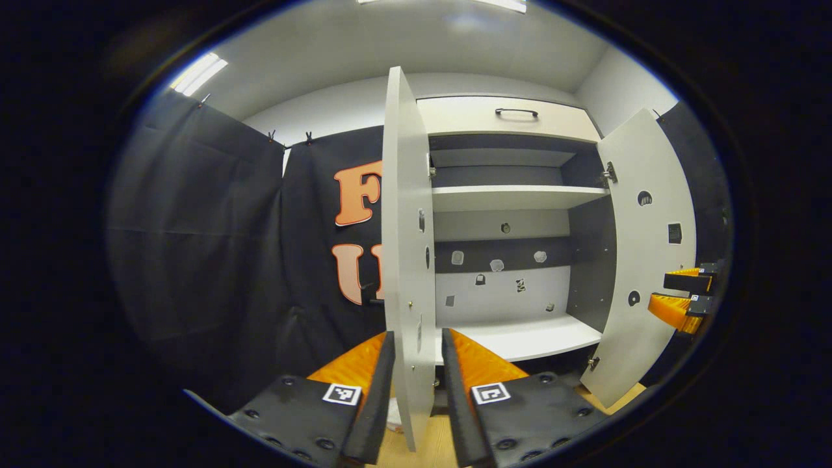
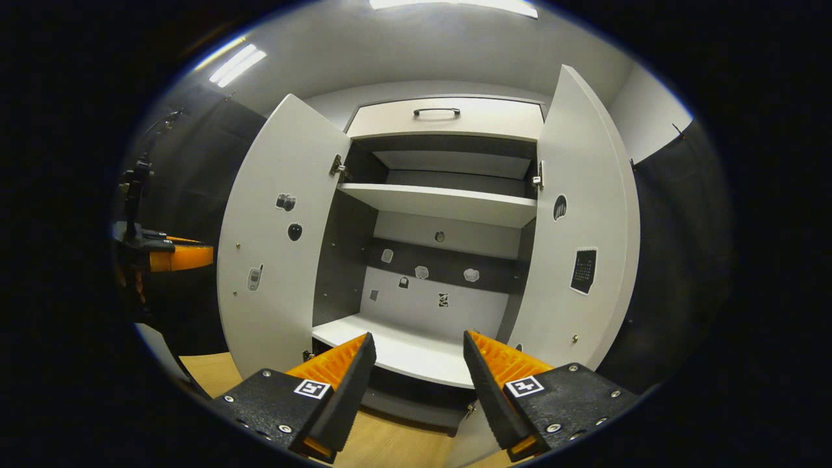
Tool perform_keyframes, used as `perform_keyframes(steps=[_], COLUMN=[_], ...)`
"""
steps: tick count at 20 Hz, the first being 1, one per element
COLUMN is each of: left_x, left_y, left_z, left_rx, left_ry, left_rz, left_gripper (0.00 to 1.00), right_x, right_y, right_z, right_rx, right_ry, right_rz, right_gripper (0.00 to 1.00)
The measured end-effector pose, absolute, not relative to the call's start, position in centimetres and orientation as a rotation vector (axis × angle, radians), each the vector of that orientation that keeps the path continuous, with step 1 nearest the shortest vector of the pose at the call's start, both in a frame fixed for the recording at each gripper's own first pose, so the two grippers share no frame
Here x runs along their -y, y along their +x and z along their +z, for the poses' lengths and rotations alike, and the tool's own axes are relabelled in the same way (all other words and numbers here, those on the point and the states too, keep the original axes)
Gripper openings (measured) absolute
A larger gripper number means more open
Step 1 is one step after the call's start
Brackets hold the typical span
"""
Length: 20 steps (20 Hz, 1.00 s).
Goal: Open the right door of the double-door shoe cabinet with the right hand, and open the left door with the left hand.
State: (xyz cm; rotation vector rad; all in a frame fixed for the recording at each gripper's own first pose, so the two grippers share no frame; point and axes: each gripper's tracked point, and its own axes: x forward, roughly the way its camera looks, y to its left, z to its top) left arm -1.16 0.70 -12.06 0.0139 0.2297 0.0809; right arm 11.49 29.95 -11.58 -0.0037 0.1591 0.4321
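Observation:
The shoe cabinet (image 2: pixel 448 201) is white with a dark inside, and both of its doors stand swung out. In the left gripper view the left door (image 1: pixel 406 260) shows edge-on, its free edge between the fingers of my left gripper (image 1: pixel 417 335). The left finger (image 1: pixel 380 377) lies against the door, while a thin gap remains at the right finger (image 1: pixel 458 370). Farther right hangs the right door (image 1: pixel 647 260), with my right gripper (image 1: pixel 682 296) beside it. In the right gripper view my right gripper (image 2: pixel 418 335) is open and holds nothing, facing the lower shelf (image 2: pixel 396 348) between the left door (image 2: pixel 273 247) and the right door (image 2: pixel 578 247).
A drawer with a black handle (image 2: pixel 437 112) tops the cabinet. Small stickers dot the back panel (image 2: pixel 422 272) and both doors. Black cloth walls (image 1: pixel 195 227) close in both sides. The floor (image 2: pixel 390 442) is light wood. My left gripper (image 2: pixel 175 257) shows far left, outside the left door.

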Motion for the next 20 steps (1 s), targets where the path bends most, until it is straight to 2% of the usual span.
perform_keyframes(steps=[2, 4, 5, 6, 9, 20], left_x=[0.3, 1.6, 2.6, 3.7, 6.1, 8.2], left_y=[-0.8, -0.5, -0.3, 0.0, 0.8, 2.9], left_z=[-11.4, -10.7, -10.4, -10.2, -10.2, -10.7], left_rx=[-0.211, -0.191, -0.184, -0.178, -0.177, -0.162], left_ry=[0.012, -0.001, -0.018, -0.026, -0.01, 0.002], left_rz=[0.066, 0.055, 0.038, 0.02, -0.012, -0.021], left_gripper=[0.77, 0.88, 0.86, 0.91, 0.96, 0.96], right_x=[-29.4, -28.8, -28.5, -28.2, -27.3, -26.5], right_y=[11.8, 12.0, 12.2, 12.4, 12.8, 14.1], right_z=[-10.9, -10.0, -9.6, -9.3, -8.4, -8.9], right_rx=[-0.14, -0.12, -0.11, -0.102, -0.076, -0.067], right_ry=[0.0, 0.013, 0.023, 0.032, 0.053, 0.038], right_rz=[0.415, 0.401, 0.394, 0.386, 0.371, 0.344], right_gripper=[0.88, 0.89, 0.89, 0.89, 0.93, 0.92])
